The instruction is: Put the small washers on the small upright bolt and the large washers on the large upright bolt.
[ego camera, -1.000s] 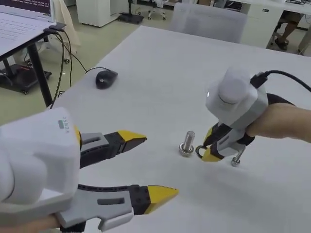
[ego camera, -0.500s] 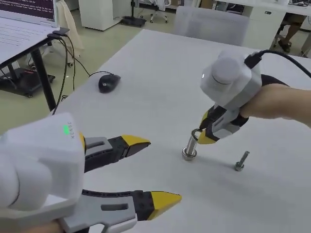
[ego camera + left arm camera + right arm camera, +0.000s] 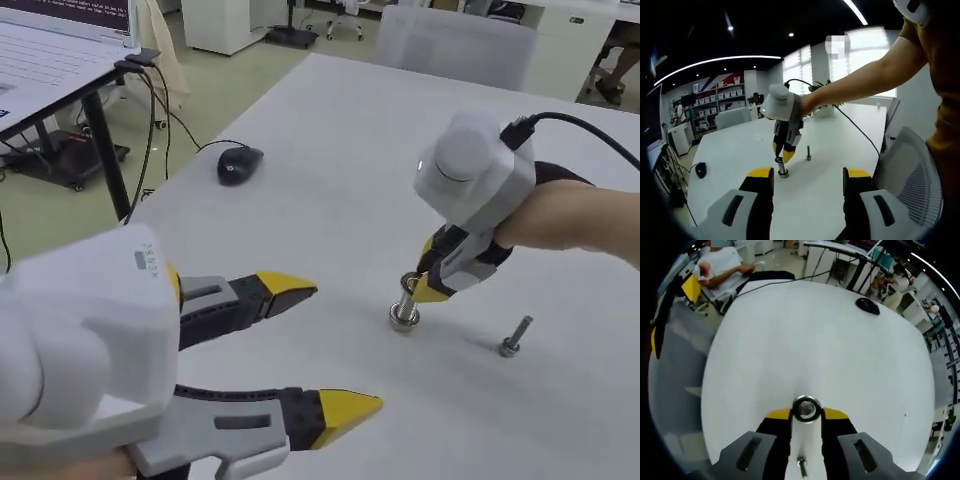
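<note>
Apparently the large washer (image 3: 409,284) sat right at the top end of the large upright bolt (image 3: 404,312), its hole in line with the bolt's vertical axis. Whether the thread was already inside the hole, I could not tell. The right gripper (image 3: 425,291) was clenched on the washer's rim from above, so I judged that only a straight way down along the bolt was needed. The small bolt (image 3: 512,338) stood near, to one side. The left gripper (image 3: 342,347) hung well apart, jaws spread and empty.

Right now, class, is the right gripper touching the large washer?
Touching. The right gripper view shows the large washer pinched between the right gripper's two yellow tips, with no gap on either side.
</note>
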